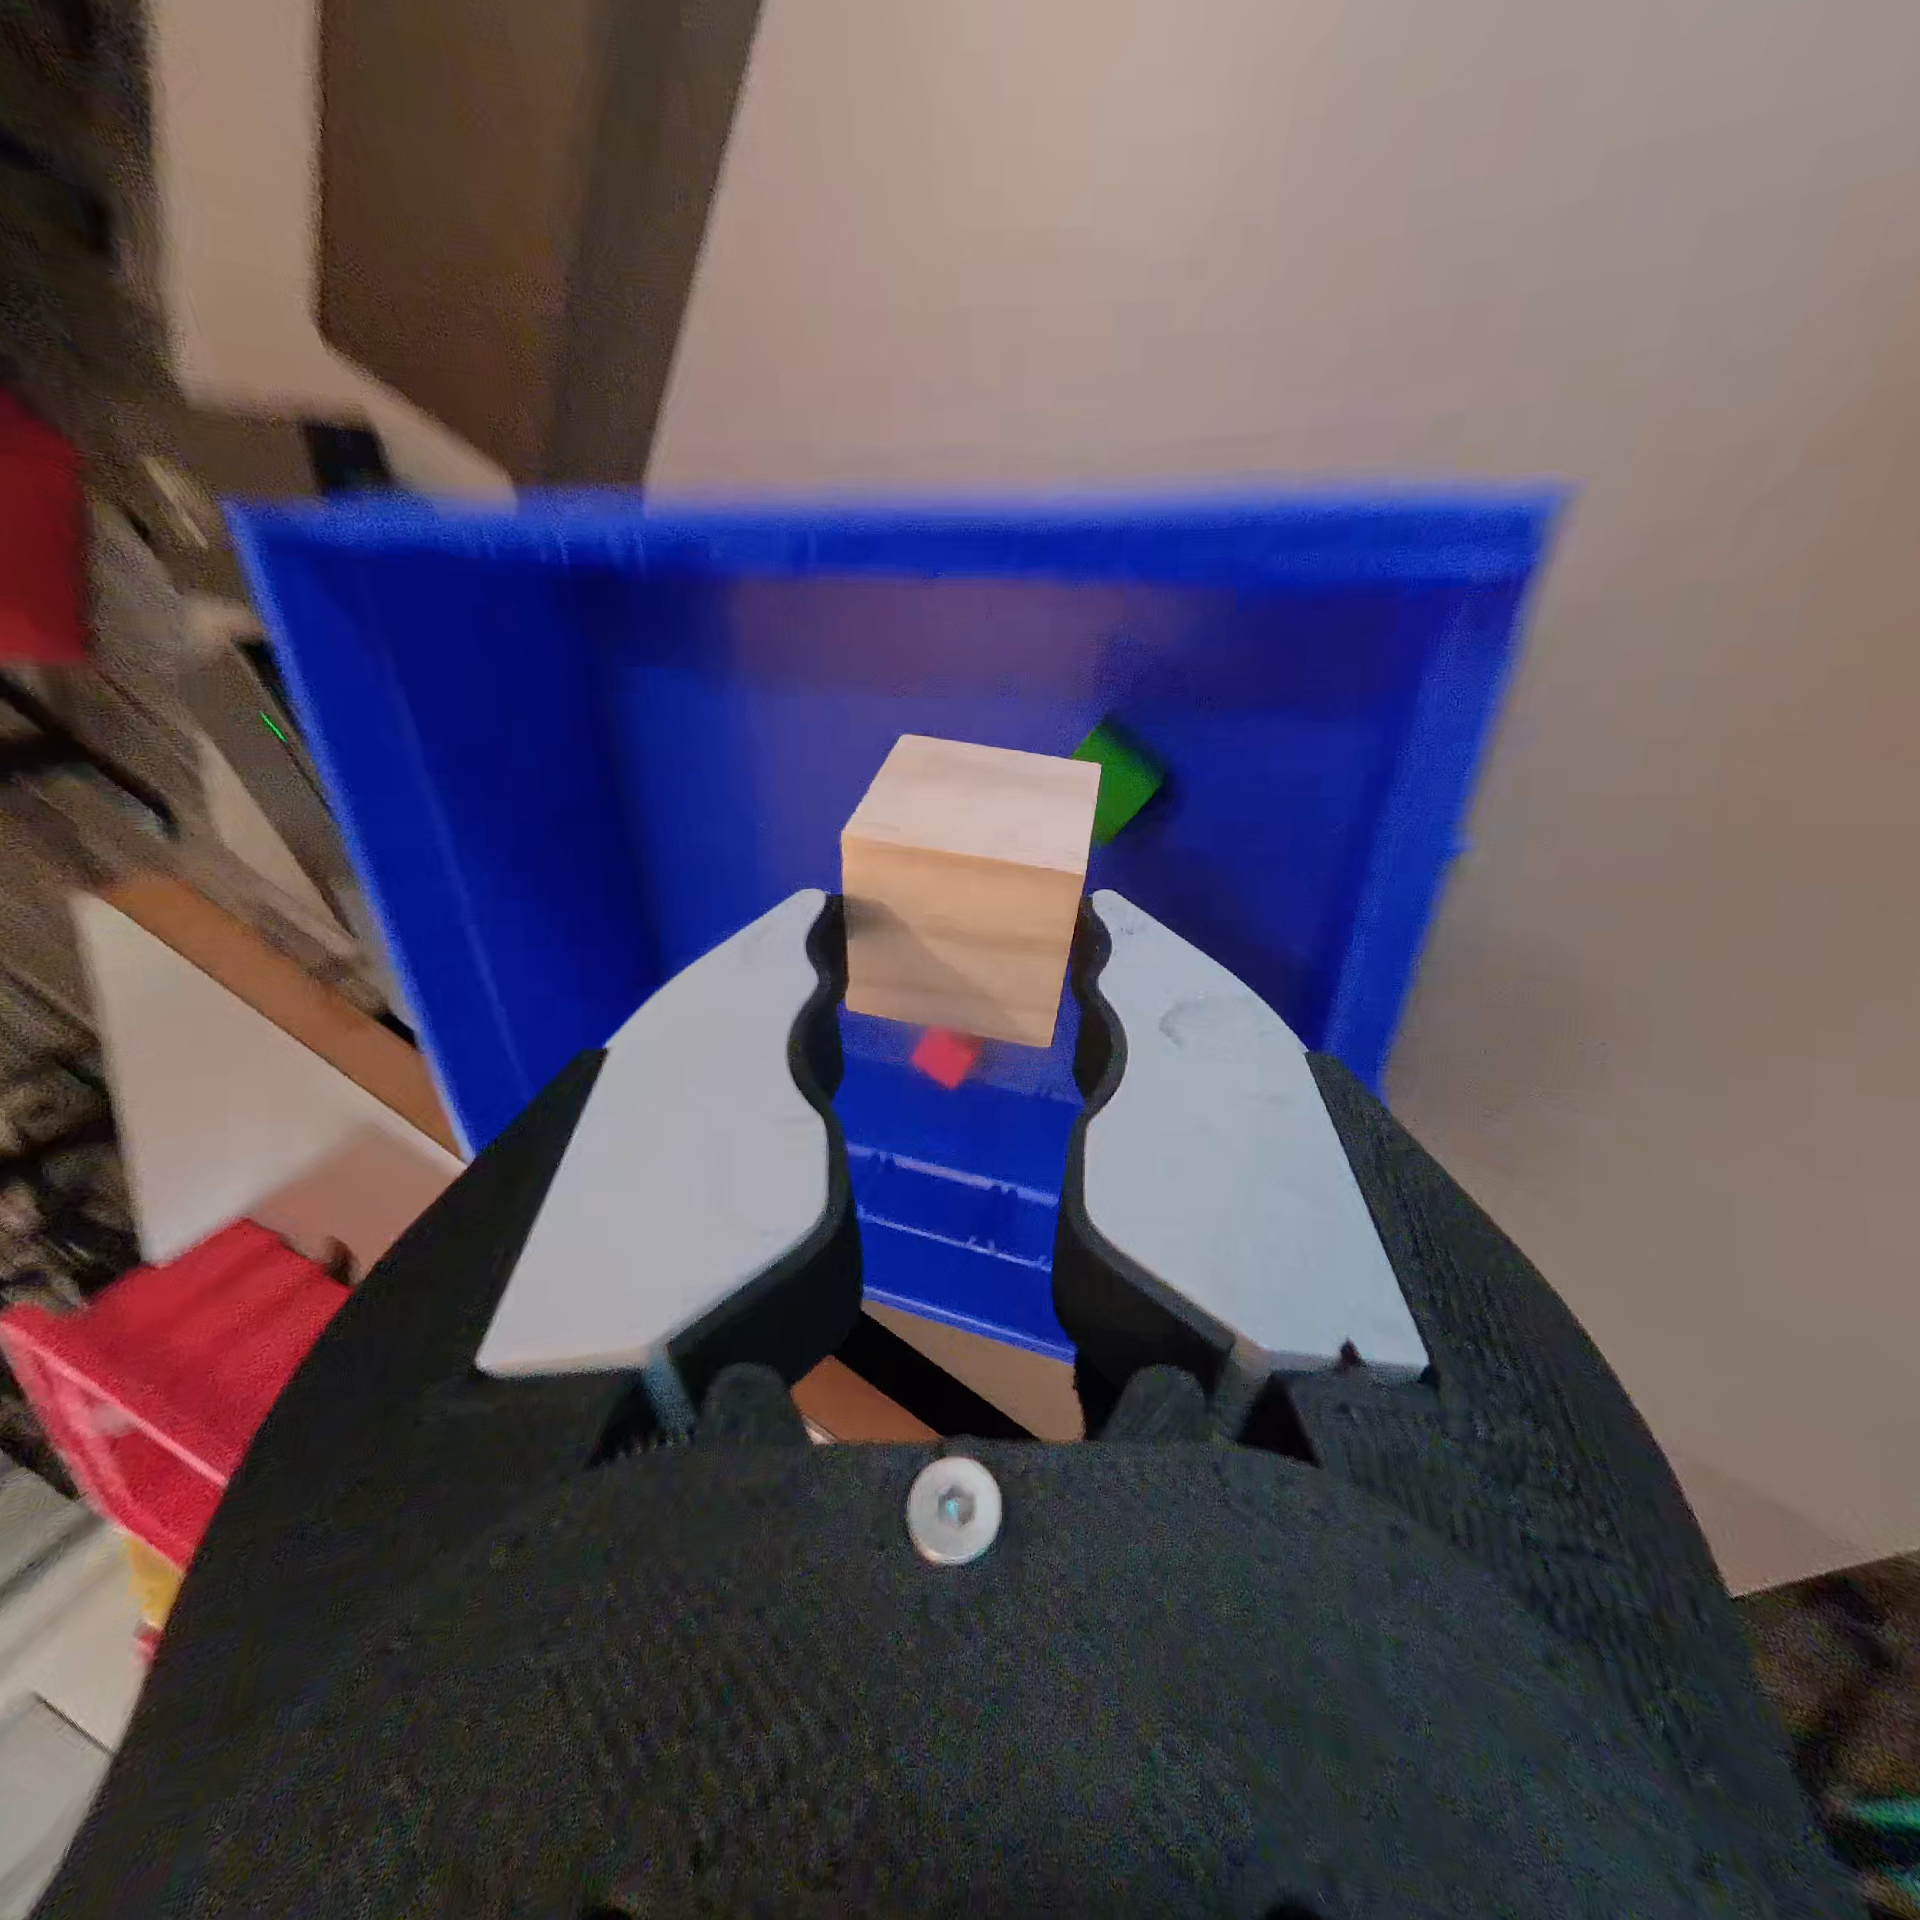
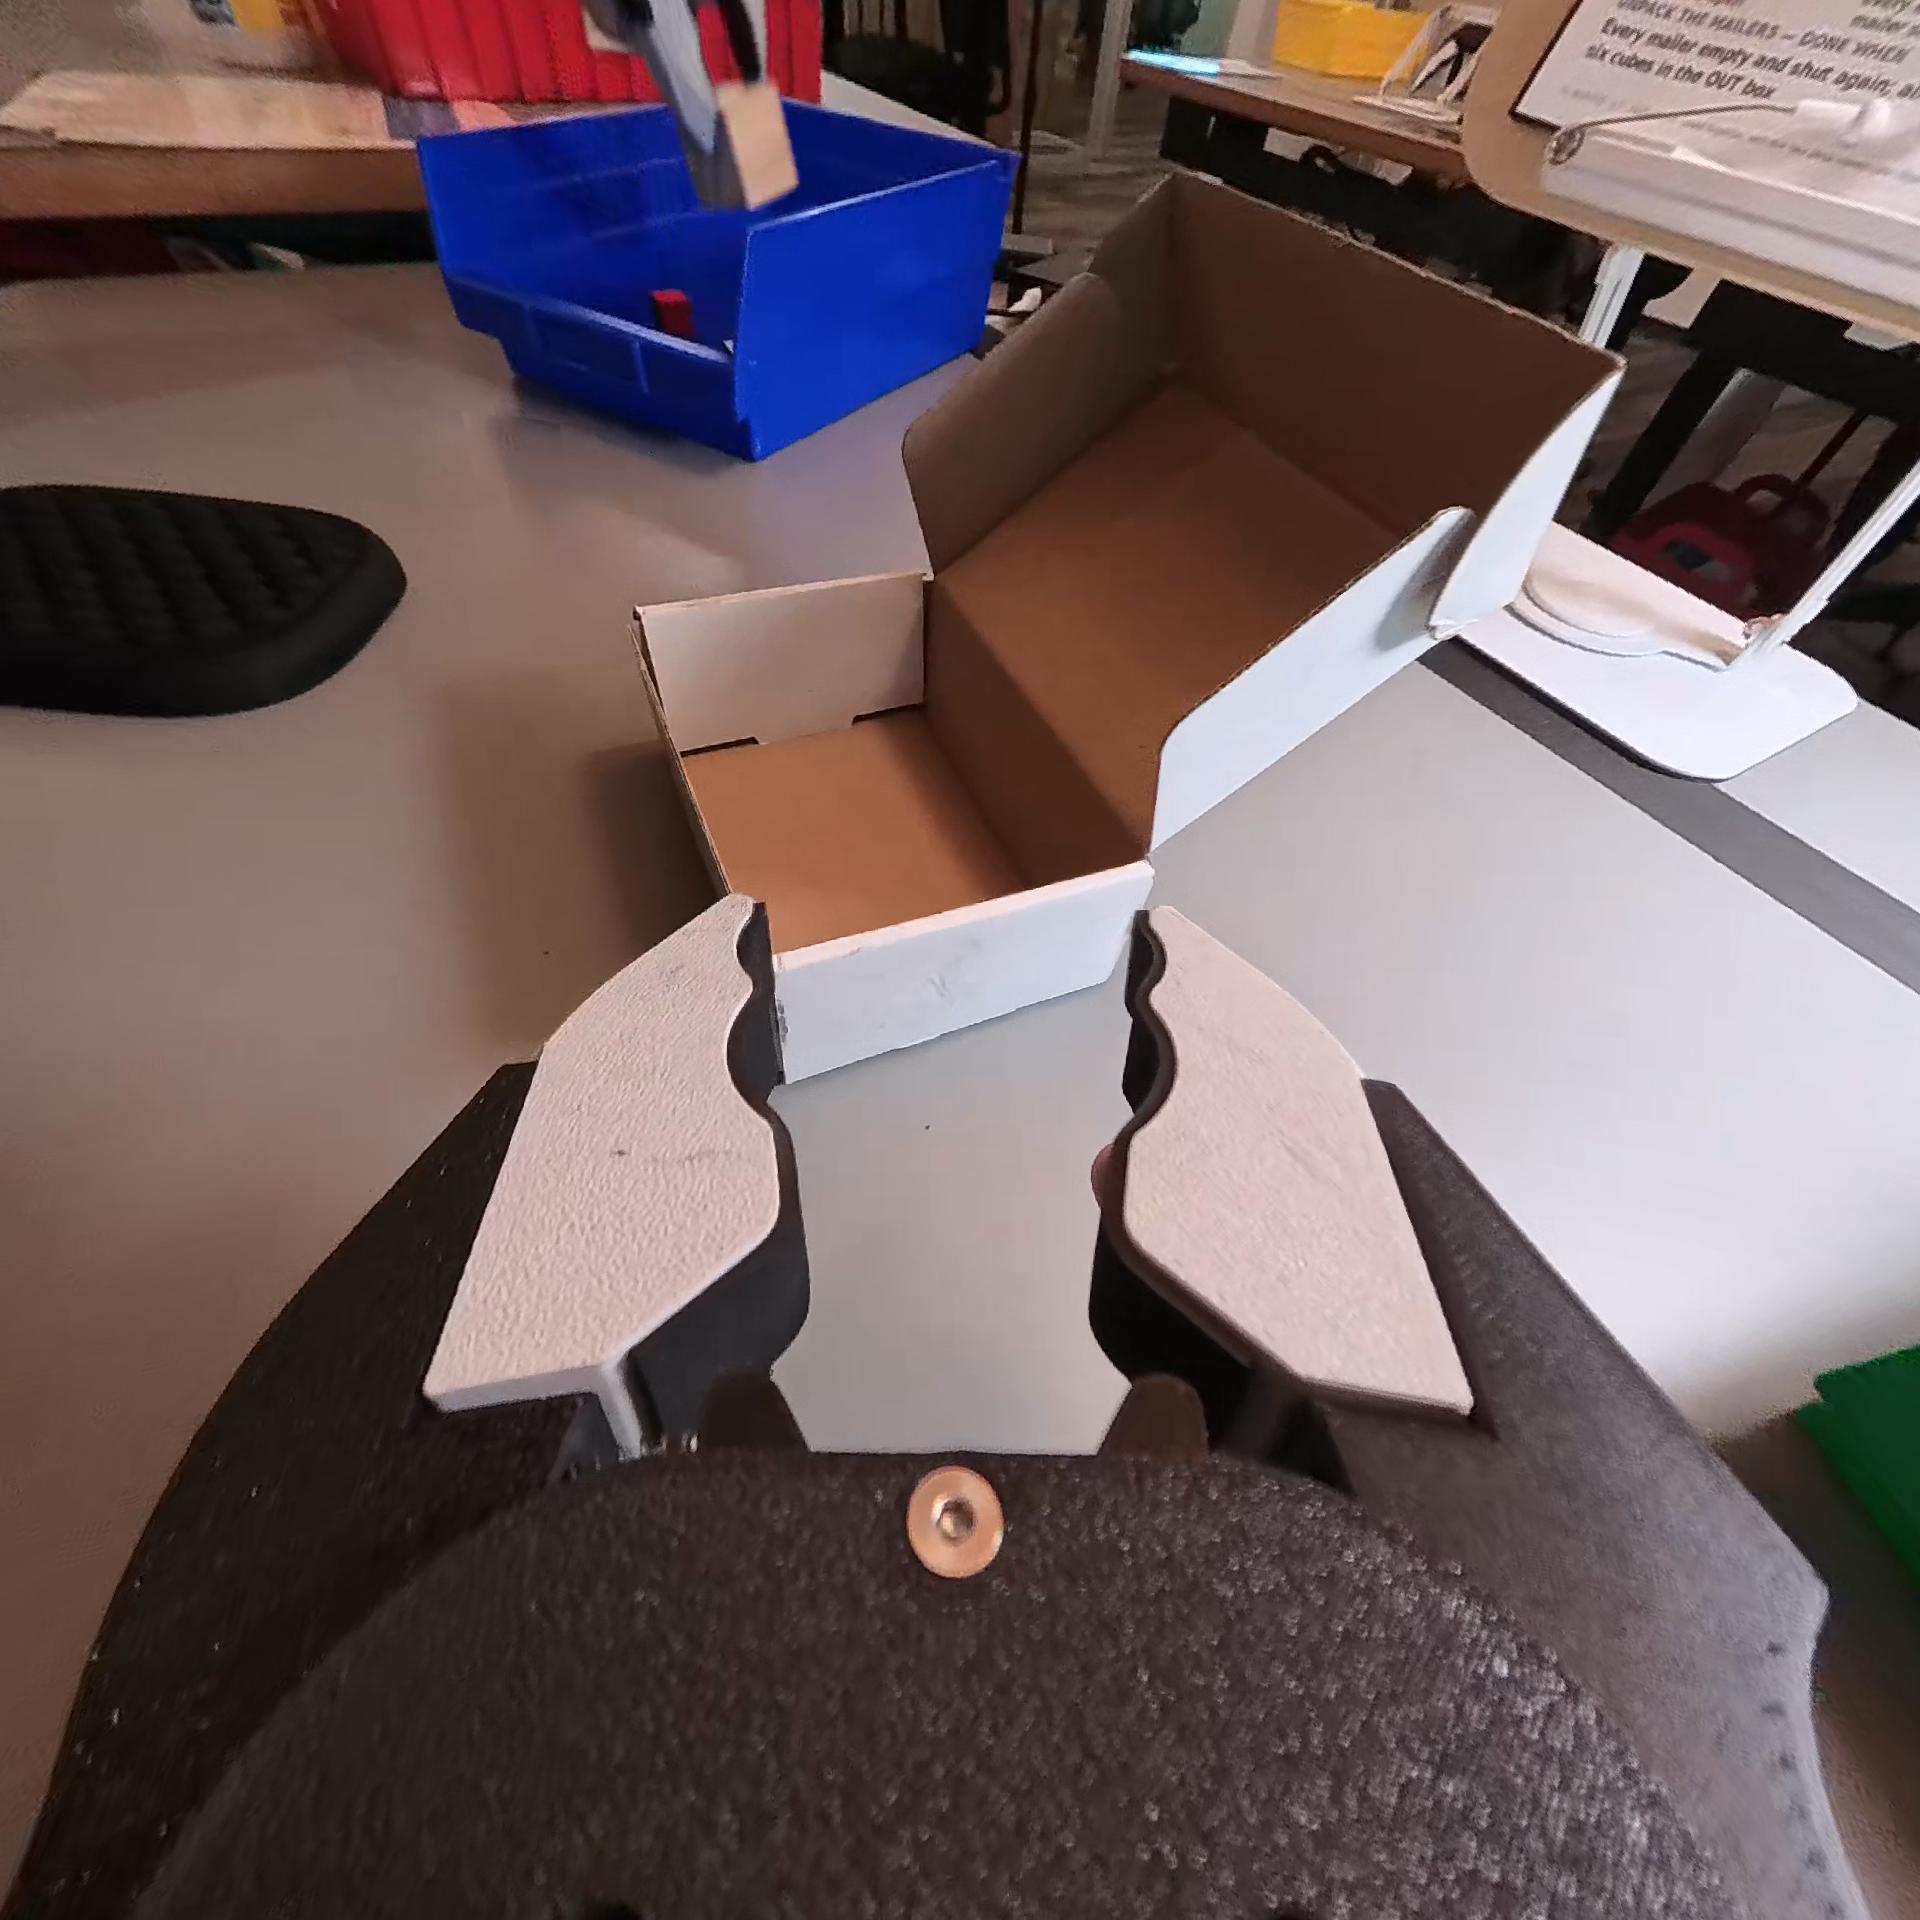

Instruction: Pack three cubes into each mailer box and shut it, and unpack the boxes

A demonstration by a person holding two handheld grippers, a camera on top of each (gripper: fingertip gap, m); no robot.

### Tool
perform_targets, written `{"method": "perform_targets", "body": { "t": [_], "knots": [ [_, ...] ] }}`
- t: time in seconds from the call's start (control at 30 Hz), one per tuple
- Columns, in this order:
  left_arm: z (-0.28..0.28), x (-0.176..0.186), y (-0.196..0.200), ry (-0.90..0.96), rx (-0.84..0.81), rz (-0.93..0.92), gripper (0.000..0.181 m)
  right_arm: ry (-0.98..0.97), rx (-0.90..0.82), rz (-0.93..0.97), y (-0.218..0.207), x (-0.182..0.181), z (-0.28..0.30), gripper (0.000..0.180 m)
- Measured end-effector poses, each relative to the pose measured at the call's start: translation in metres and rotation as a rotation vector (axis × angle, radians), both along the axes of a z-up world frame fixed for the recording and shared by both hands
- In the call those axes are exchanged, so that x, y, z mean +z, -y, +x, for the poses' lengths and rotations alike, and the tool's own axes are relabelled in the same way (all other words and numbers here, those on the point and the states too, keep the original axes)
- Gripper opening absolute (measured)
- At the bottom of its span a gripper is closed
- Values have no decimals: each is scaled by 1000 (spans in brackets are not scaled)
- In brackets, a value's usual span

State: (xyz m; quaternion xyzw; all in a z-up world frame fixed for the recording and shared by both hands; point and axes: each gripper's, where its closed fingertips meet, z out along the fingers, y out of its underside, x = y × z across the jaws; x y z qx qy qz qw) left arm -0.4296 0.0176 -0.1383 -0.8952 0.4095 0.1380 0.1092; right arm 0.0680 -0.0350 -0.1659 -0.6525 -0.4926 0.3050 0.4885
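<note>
We are holding one wooden cube (image 1: 966, 894) in the left gripper (image 1: 961, 914), its fingers clamped on the cube's sides above the blue bin (image 1: 447, 790). Two more cubes are lying in the bin: one red (image 1: 945, 1058), one green (image 1: 1120, 779), the latter showing only in the left view. Only the right view is showing the mailer box (image 2: 935, 971), lid up and empty on the grey table (image 2: 312, 935), with the right gripper (image 2: 951, 977) gaping wide and empty before its front wall. A printed sheet on a stand (image 2: 1704, 114) is standing behind; a black pad (image 2: 177, 597) is lying left.
</note>
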Motion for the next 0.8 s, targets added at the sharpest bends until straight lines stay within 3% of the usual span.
{"method": "perform_targets", "body": {
  "t": [0.17, 0.27, 0.37, 0.57, 0.8],
  "knots": [
    [156, 58, 5, 98, -324, 101, 41, 12, 14, -12, 2, -6, -3, 62],
    [249, 56, 21, 175, -511, 83, 41, 11, 24, -13, 6, -5, -6, 61],
    [313, 33, 34, 180, -621, 7, 41, 9, 26, -2, 8, -4, -7, 59],
    [359, -34, 35, 39, -647, -166, 41, -4, 26, -22, 6, -6, -3, 56],
    [362, -76, 39, -40, -597, -266, 41, -4, 29, -8, 7, -4, -1, 55]
  ]
}}
